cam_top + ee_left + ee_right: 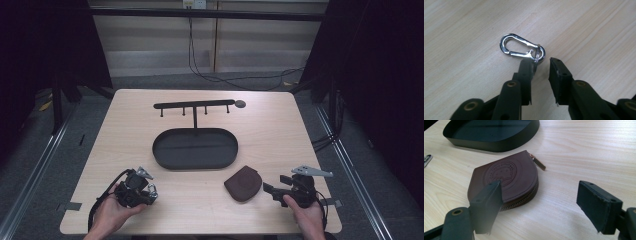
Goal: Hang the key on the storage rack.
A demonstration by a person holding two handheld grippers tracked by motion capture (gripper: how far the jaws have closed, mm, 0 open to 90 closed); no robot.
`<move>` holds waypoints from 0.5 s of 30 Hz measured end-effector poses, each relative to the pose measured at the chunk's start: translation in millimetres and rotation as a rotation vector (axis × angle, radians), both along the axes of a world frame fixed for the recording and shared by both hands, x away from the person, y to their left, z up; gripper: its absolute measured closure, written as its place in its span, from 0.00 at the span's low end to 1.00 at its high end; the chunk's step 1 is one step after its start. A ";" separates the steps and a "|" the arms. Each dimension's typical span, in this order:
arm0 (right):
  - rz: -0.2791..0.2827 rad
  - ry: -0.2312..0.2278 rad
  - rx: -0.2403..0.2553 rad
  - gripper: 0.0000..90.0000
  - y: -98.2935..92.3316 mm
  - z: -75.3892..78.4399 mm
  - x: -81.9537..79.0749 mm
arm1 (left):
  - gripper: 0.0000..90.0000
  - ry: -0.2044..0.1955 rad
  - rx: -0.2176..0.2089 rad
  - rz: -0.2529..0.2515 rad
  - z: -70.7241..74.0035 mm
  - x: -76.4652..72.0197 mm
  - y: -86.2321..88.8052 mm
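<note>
Carabiner position comes first: the small silver metal snap-hook carabiner (pixel 520 46), with a split key ring (pixel 538 53) threaded through its narrow end, lies flat on the pale wood-grain table (pixel 280 130) near the front left edge. The left gripper (pixel 541 66) points down at it from just behind. Its two black jaws stand apart with a narrow gap; the left jaw tip overlaps the key ring, while the right jaw tip stands just beside the ring. Whether the pads press on the ring cannot be told. In the high view the left gripper (pixel 145 192) is held in the person's left hand (pixel 112 212), low over the table.

Centre of the table: a black oval metal tray (pixel 162 155) sits with a black hook rail (pixel 195 104) rising on a post behind it.

Right of the tray's front edge lies a dark brown leather coin pouch (pixel 511 177) with an embossed round emblem and a copper-coloured zip pull, flat on the table. The right gripper (pixel 541 195), held in the right hand (pixel 307 215), sits just beside the pouch with jaws wide apart. Its left jaw overlaps the pouch's near edge; its right jaw stands over bare table, well apart from the pouch. Nothing is clamped.
</note>
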State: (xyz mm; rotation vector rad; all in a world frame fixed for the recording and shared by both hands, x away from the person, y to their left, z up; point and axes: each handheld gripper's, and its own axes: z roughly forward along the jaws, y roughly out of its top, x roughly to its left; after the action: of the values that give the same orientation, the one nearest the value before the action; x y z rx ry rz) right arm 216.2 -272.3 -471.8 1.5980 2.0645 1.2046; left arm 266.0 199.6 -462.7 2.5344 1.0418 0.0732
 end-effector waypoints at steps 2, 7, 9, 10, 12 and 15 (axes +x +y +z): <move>-0.001 0.001 0.000 0.23 0.0 -0.1 0.1 | 0.86 0.002 0.011 -0.016 3.4 0.6 1.6; 0.000 0.001 -0.002 0.23 0.4 -0.2 0.1 | 0.91 0.012 0.039 -0.052 9.3 2.3 0.3; 0.000 0.002 -0.003 0.23 0.4 -0.3 0.2 | 0.90 0.010 0.042 -0.059 9.9 4.3 -0.9; 0.000 0.003 -0.003 0.23 0.4 -0.4 0.2 | 0.90 0.016 0.050 -0.071 10.0 6.1 -1.1; -0.001 0.004 -0.002 0.23 0.4 -0.5 0.4 | 0.91 0.018 0.053 -0.073 9.2 8.1 -1.9; 0.000 0.005 -0.004 0.23 0.4 -0.7 0.5 | 0.98 0.048 0.061 -0.103 6.9 11.5 -3.5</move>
State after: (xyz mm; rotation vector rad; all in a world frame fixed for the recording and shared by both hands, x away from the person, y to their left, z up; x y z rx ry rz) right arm 216.7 -272.0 -472.5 1.6004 2.0691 1.1974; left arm 277.5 196.1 -455.7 2.6528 0.9380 0.0161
